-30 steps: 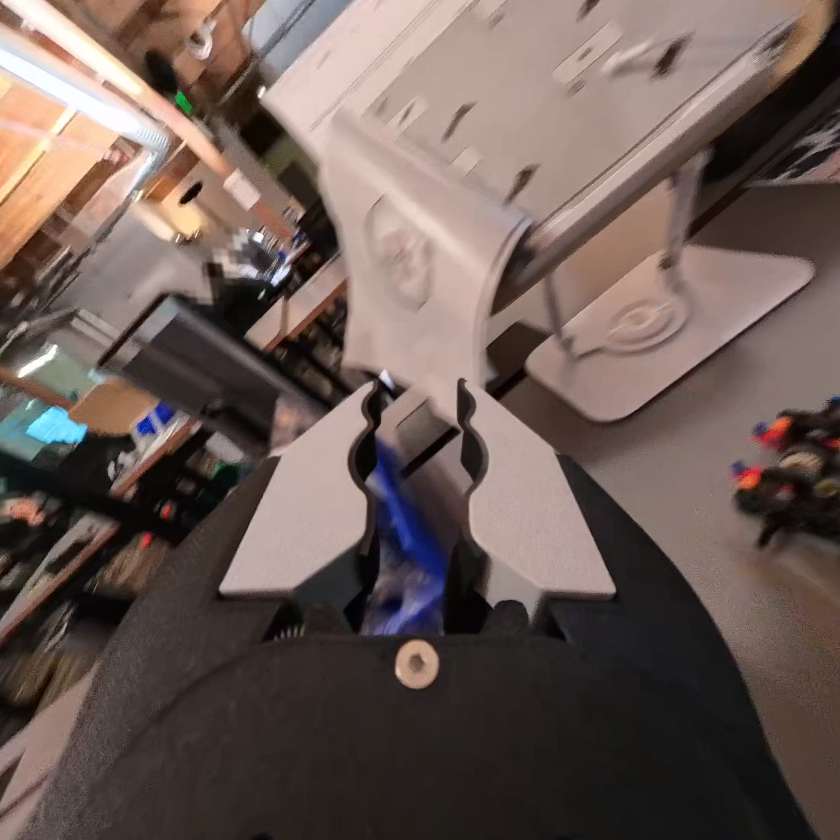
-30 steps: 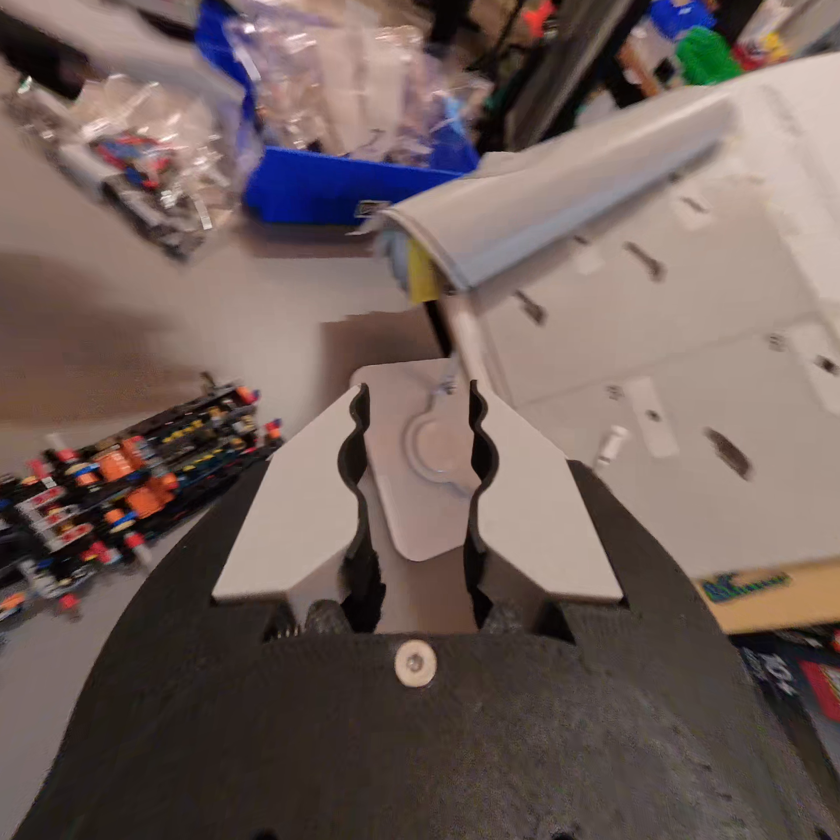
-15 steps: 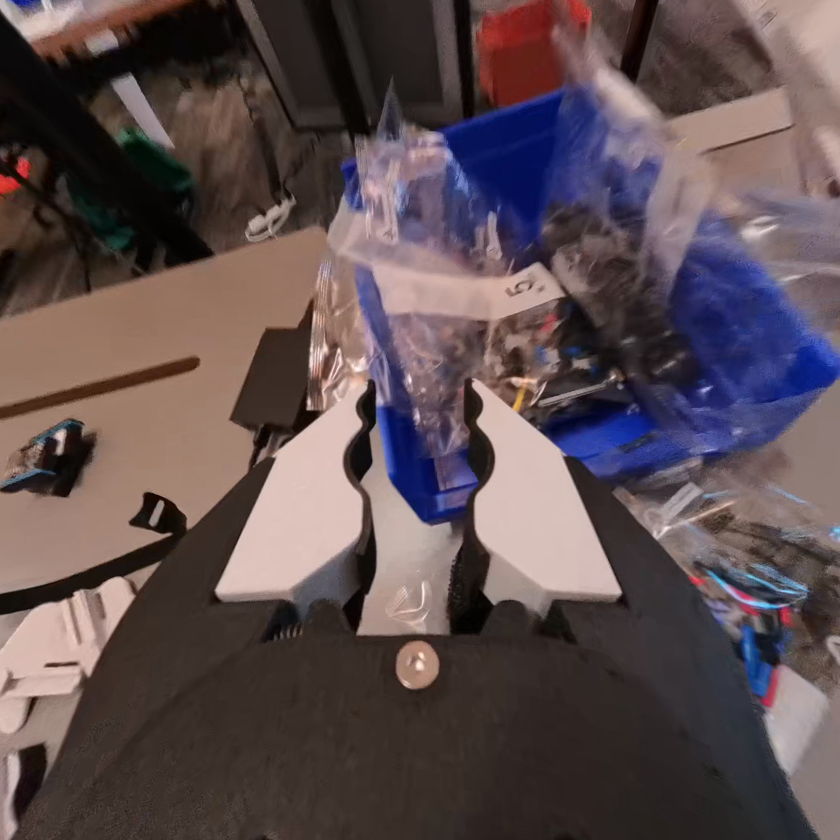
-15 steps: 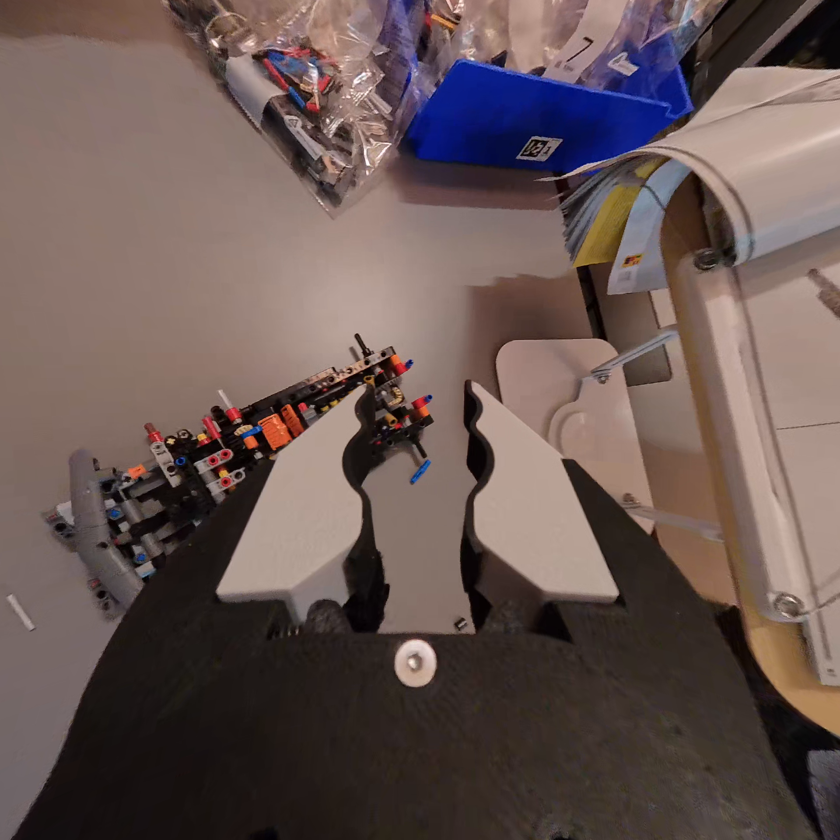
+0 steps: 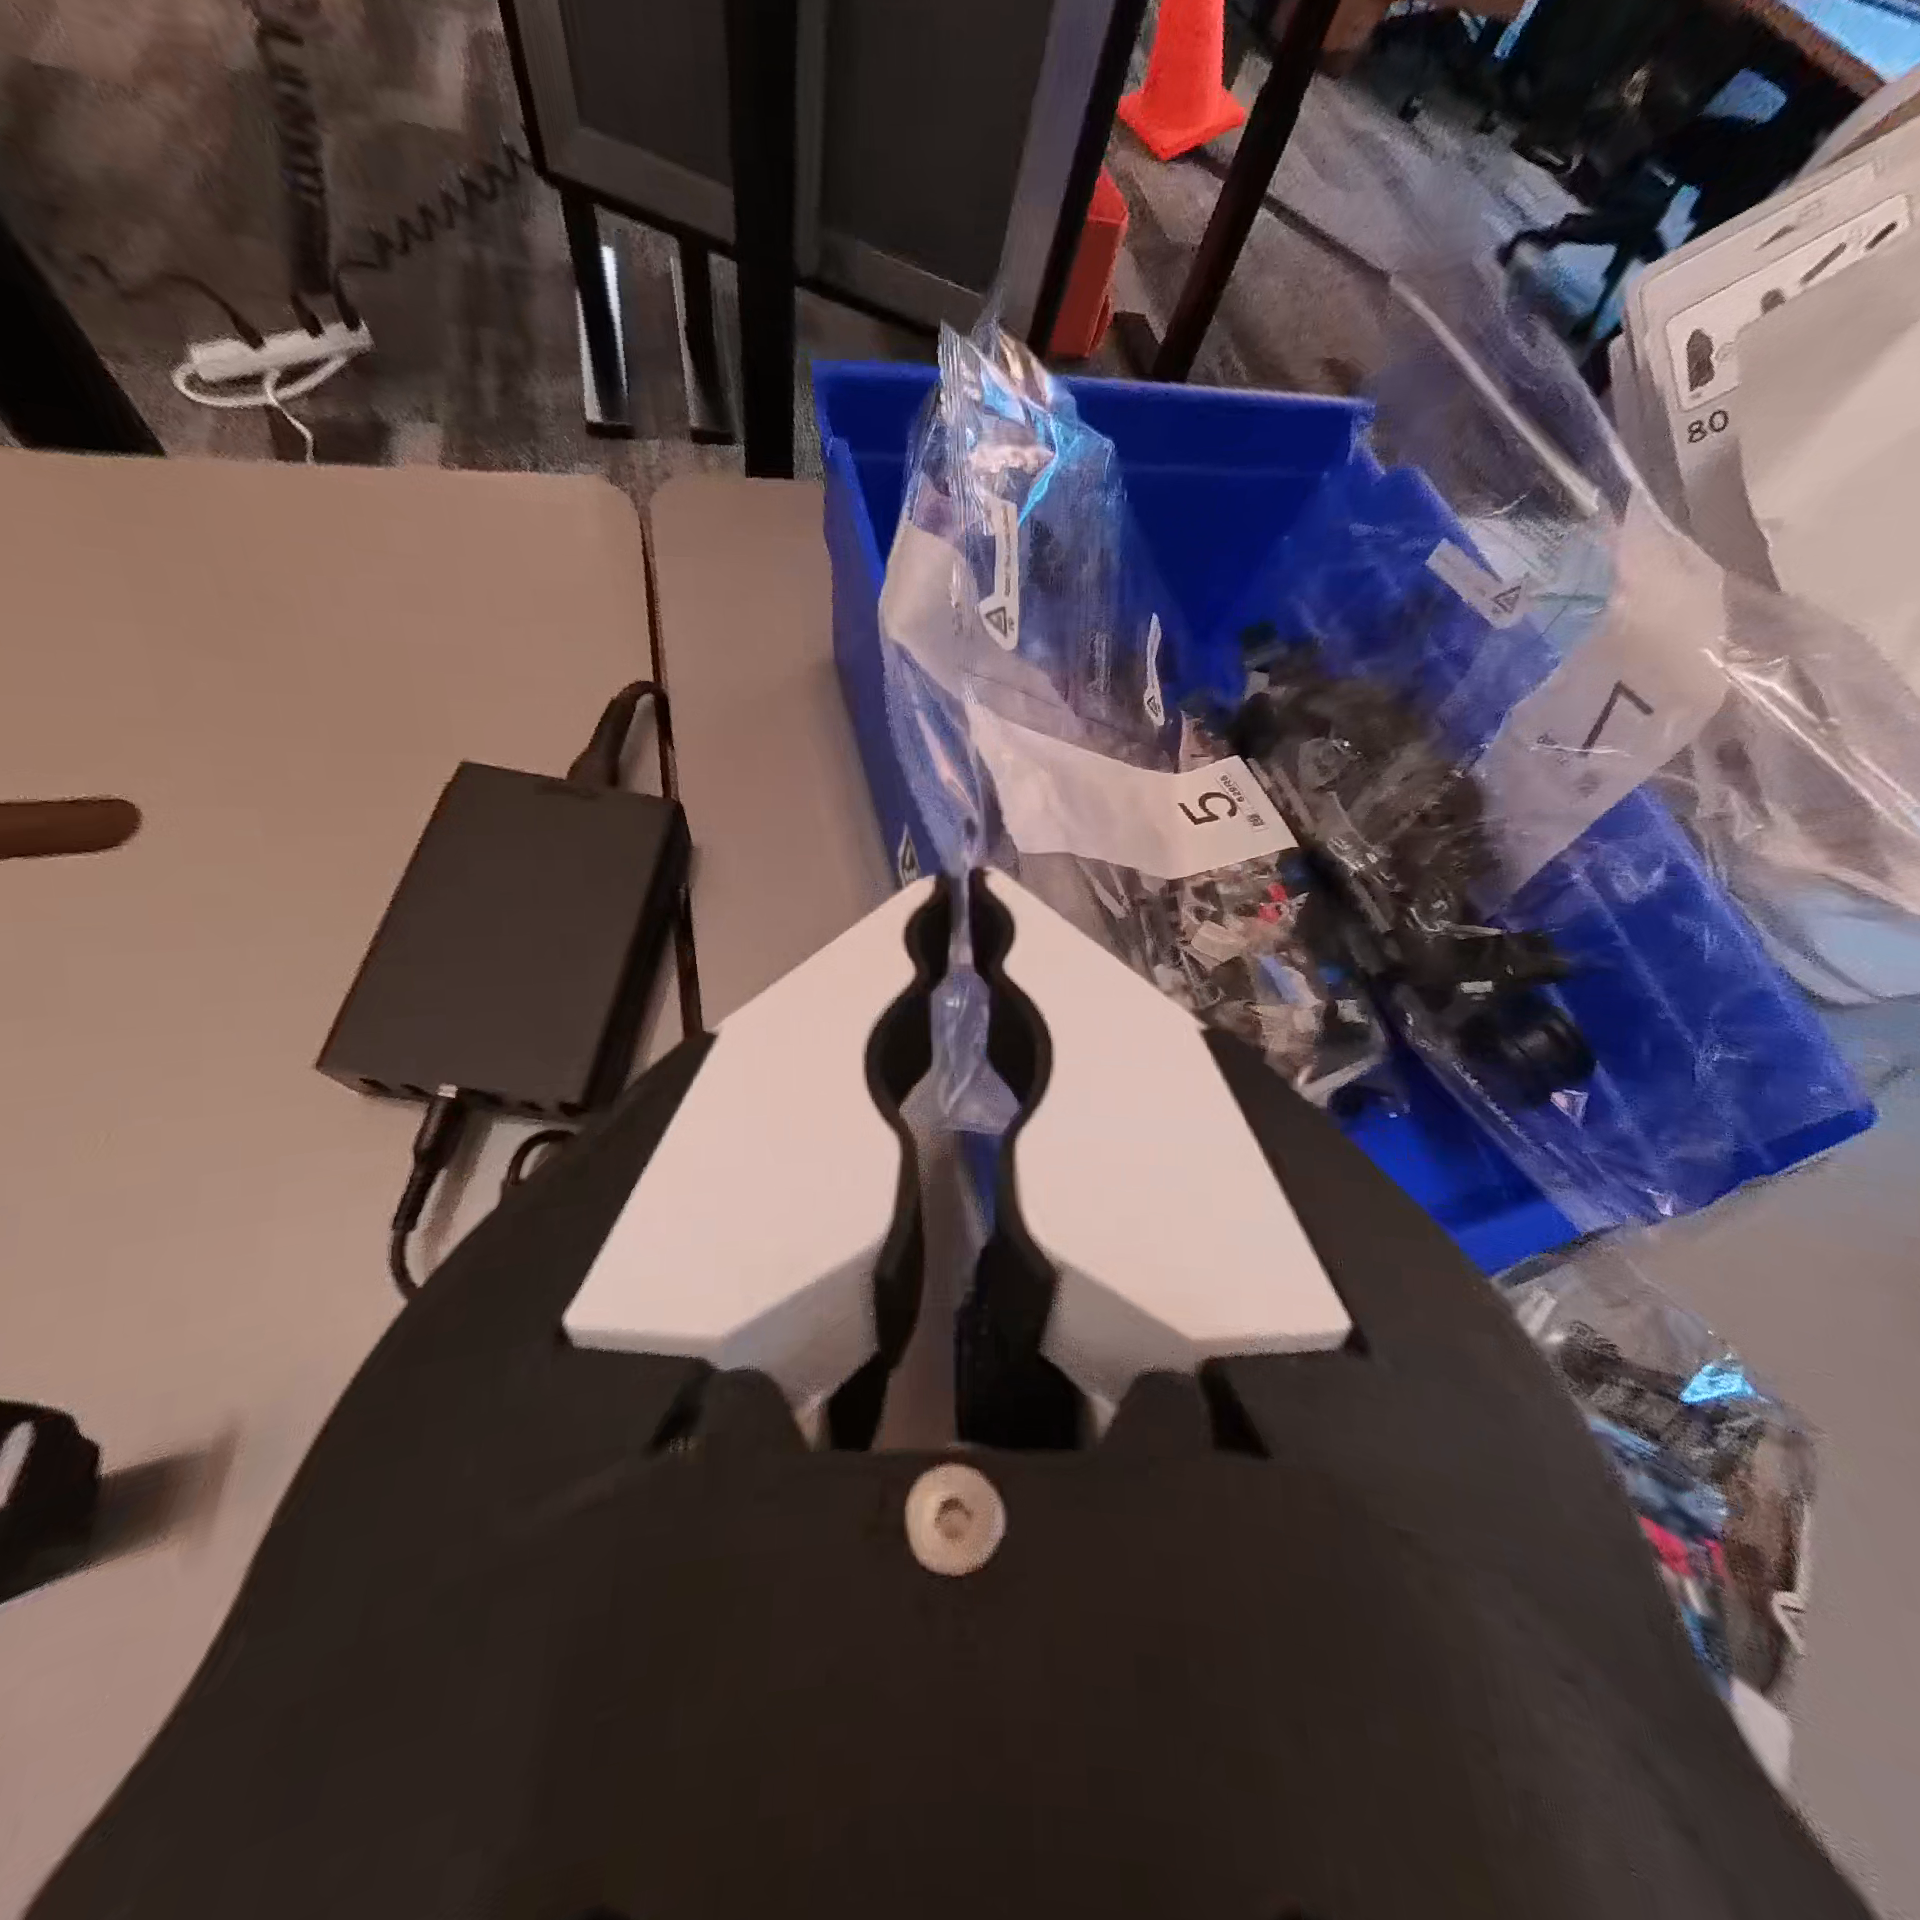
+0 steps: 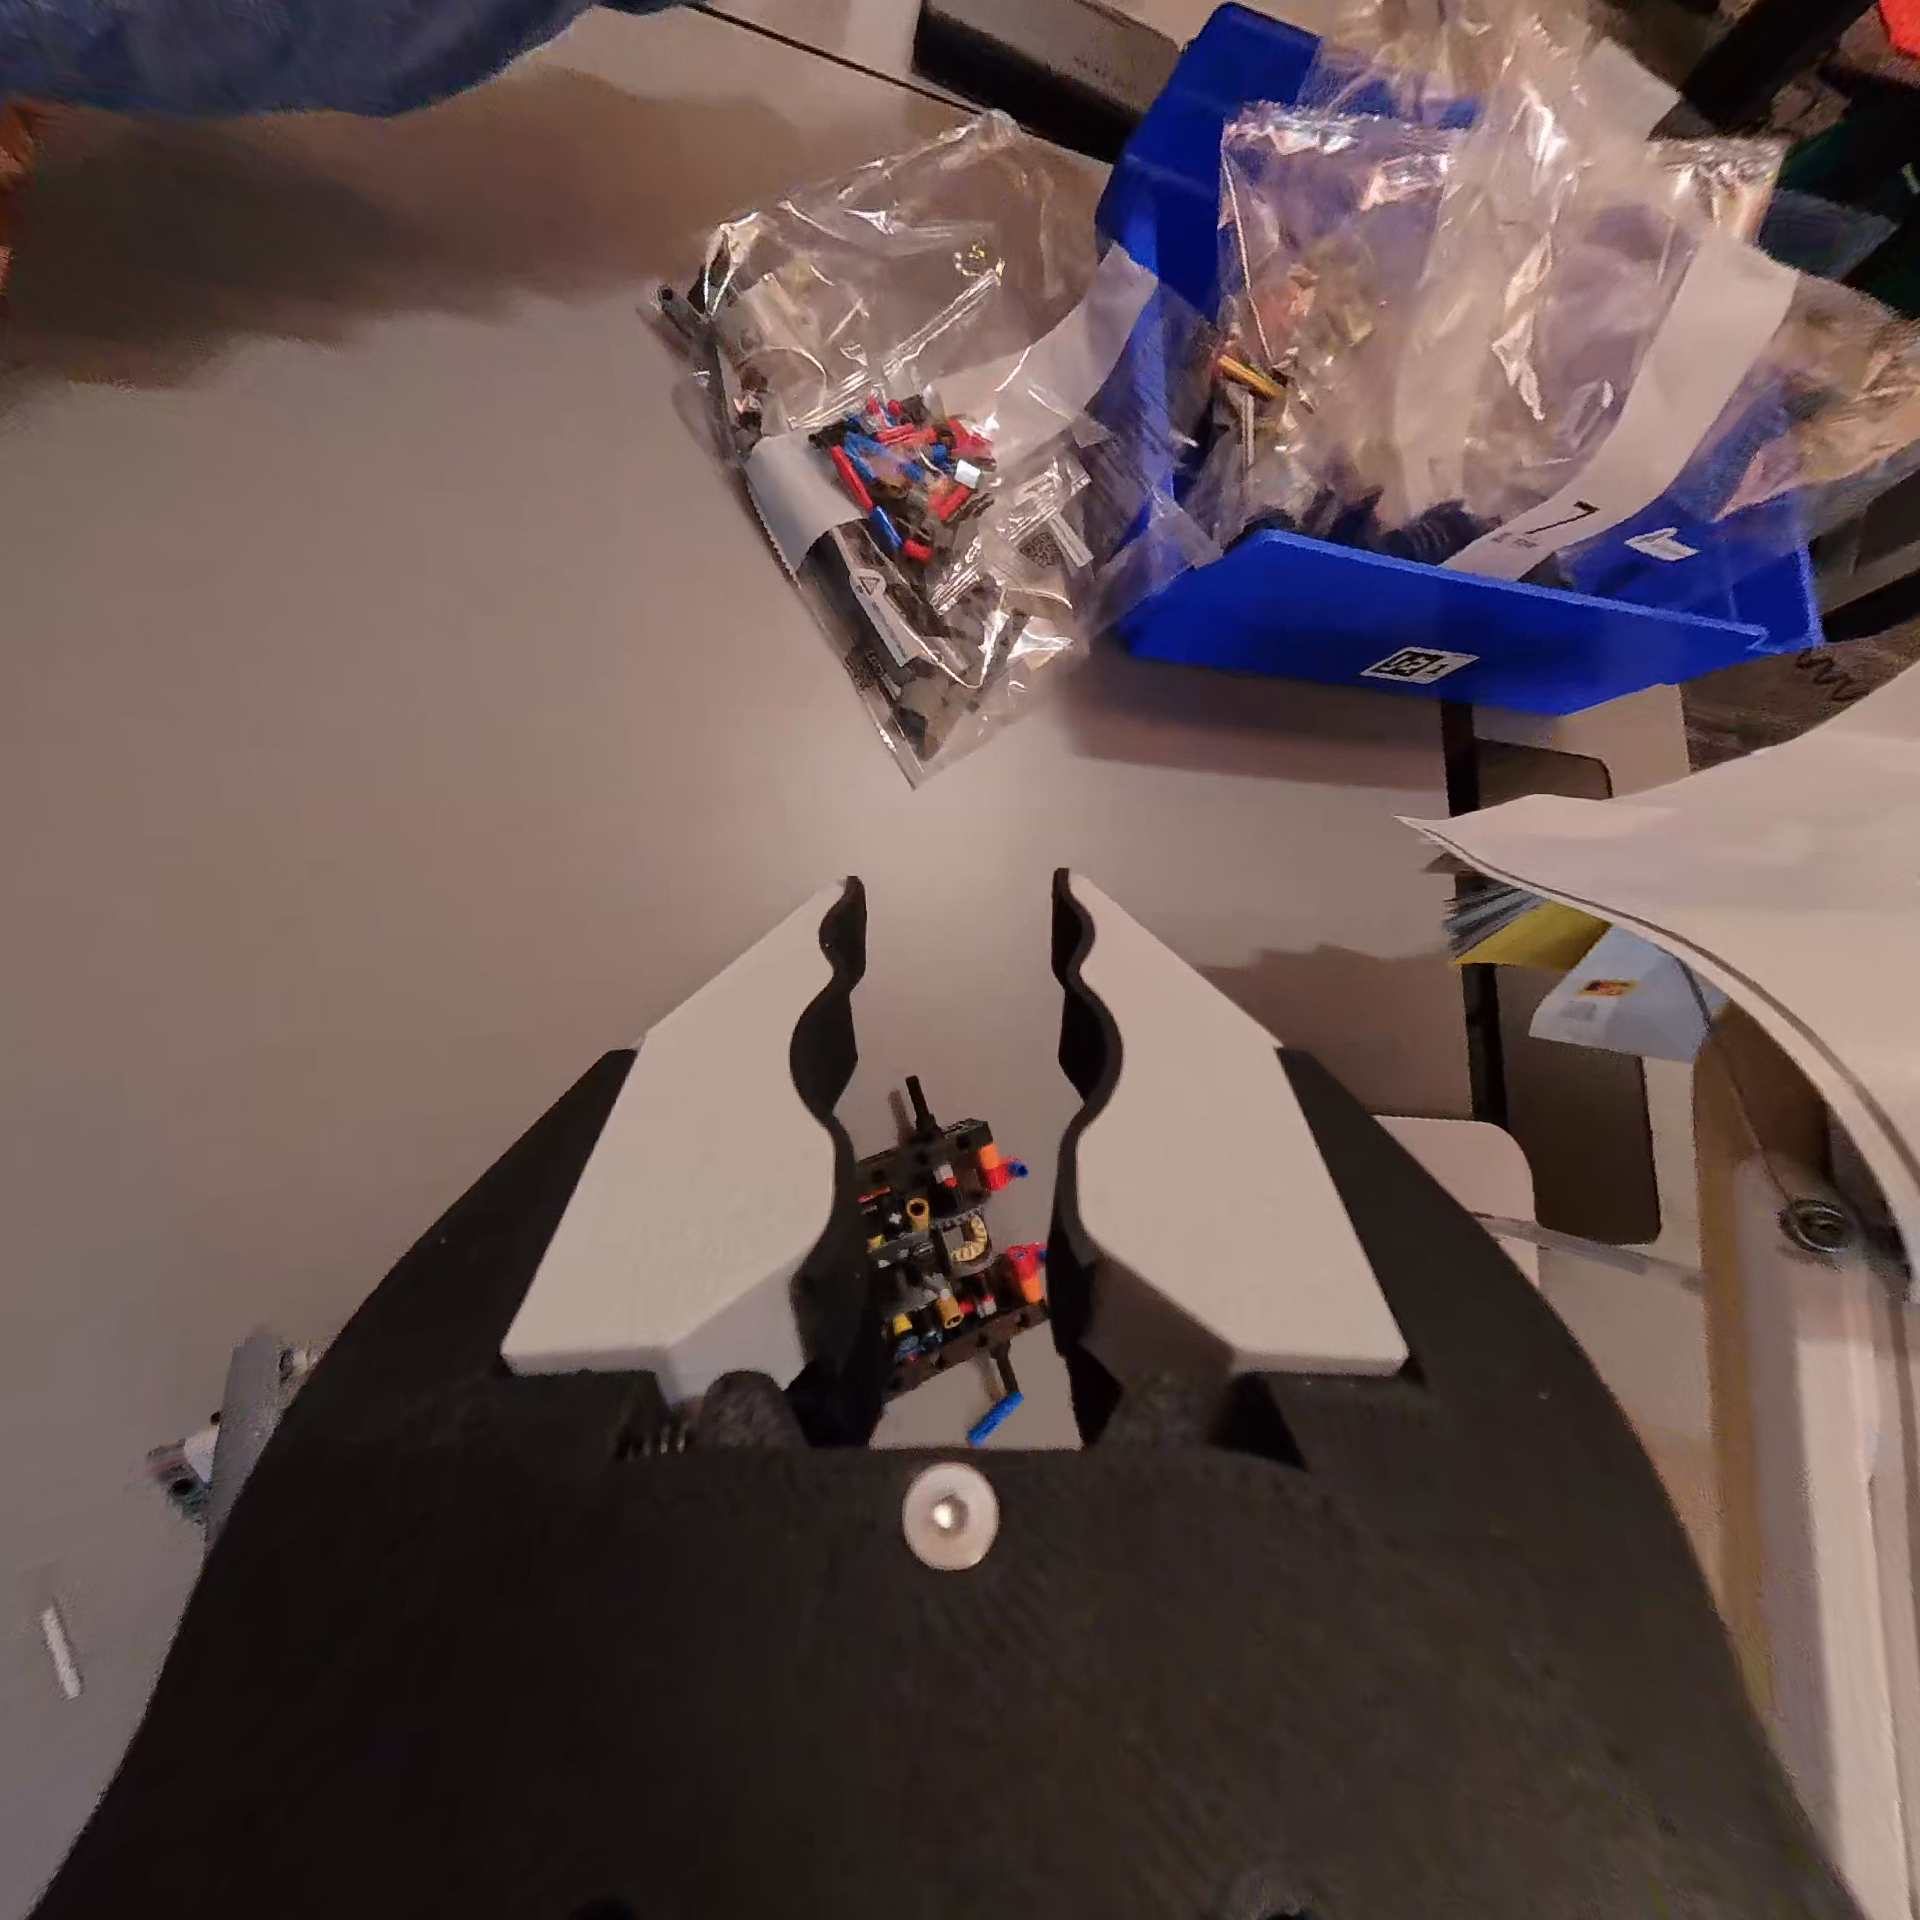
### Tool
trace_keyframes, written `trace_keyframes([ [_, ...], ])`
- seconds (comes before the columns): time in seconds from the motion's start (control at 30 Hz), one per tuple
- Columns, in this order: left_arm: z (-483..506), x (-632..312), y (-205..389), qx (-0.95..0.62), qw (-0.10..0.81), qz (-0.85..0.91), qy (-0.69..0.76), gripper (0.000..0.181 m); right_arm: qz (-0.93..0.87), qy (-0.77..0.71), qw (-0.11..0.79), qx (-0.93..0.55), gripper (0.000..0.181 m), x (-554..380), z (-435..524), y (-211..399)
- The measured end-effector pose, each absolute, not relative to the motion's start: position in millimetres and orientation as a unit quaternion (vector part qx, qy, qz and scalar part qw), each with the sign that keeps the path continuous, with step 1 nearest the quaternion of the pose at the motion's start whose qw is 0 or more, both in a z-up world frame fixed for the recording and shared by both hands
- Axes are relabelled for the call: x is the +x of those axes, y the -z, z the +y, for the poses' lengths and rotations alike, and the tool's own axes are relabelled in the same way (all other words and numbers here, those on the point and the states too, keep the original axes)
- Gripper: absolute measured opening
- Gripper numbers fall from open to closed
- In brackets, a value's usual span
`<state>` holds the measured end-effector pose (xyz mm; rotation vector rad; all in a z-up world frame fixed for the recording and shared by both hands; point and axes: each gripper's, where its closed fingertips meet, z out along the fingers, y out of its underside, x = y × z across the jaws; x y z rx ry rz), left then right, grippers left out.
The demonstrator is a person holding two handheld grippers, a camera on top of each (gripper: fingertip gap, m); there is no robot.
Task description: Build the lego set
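My left gripper is clamped on a fold of a clear plastic parts bag; the film is pinched flat between the two fingertips and bunches in the scalloped gap behind them. The bag stands up out of a blue bin just beyond my fingers. It carries a white label strip and holds a dense mass of mostly black pieces with a few blue and red ones. A second clear bag, also labelled, lies in the same bin to the right. To the left of the bin a black power adapter rests flat on the grey table, with a cable running from its far and near ends.

My right gripper has its jaws apart and holds nothing. Directly beneath it, seen through the gap, lies the partly built lego assembly: a black framework studded with orange, red, yellow and blue connectors, flat on the table. A small blue pin lies just beside its near end; contact cannot be confirmed from this angle. Farther off, a loose bag of small parts lies on the table, just left of the blue bin. An open instruction booklet sits on a stand at the right.
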<state>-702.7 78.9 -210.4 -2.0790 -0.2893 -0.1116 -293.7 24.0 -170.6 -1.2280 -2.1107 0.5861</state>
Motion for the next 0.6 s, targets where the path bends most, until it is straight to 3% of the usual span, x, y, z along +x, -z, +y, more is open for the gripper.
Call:
trace_keyframes([
  [0.13, 83, -698, 189, -0.858, 0.509, -0.077, 0.001, 0.001, -0.802, -0.22, 0.296, -0.471, 0.032, -291, 24, 183],
  [0.6, 101, -692, 68, -0.821, 0.568, 0.0, -0.064, 0.0, -0.788, -0.251, 0.292, -0.481, 0.028, -260, 20, 186],
])
